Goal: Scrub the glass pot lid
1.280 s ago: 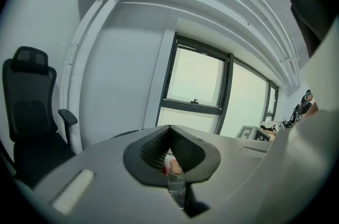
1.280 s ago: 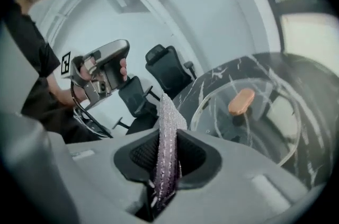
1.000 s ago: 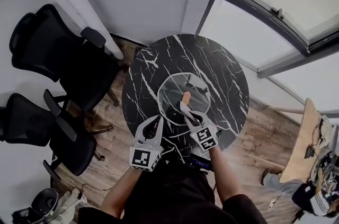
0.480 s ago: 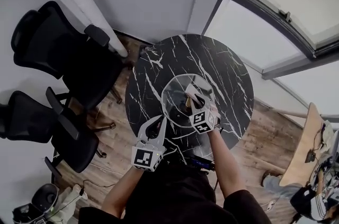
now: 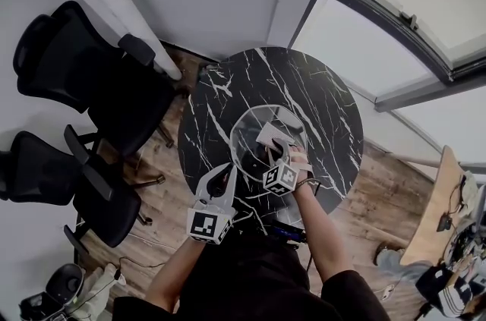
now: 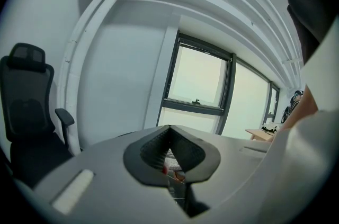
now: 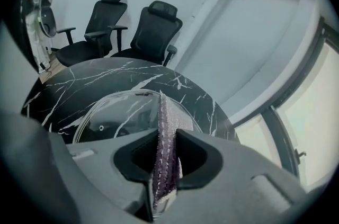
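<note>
Black stone with white lines makes up the round table (image 5: pixel 326 95) in this small white room. The right gripper (image 5: pixel 274 152) is squeezed tight on a thin purple-grey scrubbing cloth (image 7: pixel 163 122). It hangs over the round clear glass pot lid (image 7: pixel 111 112), which lies in the middle of the table. I cannot tell if the cloth touches the glass. The left gripper (image 5: pixel 221 177) has its jaws pressed together on nothing, near the table's front edge. Two black office chairs (image 5: pixel 72 69) stand further off. Scrubbing looks like the step now. Next, the cloth must press down and rub across the glass.
</note>
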The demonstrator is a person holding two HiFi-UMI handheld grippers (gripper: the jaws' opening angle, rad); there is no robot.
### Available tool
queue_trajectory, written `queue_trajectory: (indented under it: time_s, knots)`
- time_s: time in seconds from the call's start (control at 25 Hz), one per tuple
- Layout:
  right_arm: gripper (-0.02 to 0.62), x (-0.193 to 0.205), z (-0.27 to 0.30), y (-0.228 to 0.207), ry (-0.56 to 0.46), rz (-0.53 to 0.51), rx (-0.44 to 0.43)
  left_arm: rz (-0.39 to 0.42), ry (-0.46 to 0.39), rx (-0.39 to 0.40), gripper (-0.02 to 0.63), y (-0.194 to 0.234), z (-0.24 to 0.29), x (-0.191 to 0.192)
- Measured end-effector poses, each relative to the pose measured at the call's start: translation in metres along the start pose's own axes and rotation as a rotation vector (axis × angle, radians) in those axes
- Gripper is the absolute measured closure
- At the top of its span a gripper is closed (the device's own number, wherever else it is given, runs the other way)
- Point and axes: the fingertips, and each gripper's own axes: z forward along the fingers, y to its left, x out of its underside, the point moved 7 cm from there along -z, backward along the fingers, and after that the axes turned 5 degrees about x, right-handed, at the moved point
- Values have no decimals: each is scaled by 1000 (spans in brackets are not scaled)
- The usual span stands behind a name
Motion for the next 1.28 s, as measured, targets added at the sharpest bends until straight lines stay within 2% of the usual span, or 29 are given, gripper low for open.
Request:
queue_trajectory:
  time_s: [0.36, 0.72, 0.92, 1.16, 1.28]
  knots:
    - [525, 0, -7, 14, 8, -20, -31, -3, -4, 4, 603, -4, -2, 6]
    - [523, 0, -19, 36, 8, -173, 58, -4, -1, -13, 603, -2, -12, 7]
    - [523, -4, -27, 47, -3, -78, -7, -7, -6, -6, 603, -3, -15, 11]
    - [523, -7, -33, 48, -2, 122, -117, -14, -6, 7, 603, -7, -17, 13]
    - [523, -7, -38, 51, -7, 142, -141, -20, -7, 13, 603, -12, -18, 15]
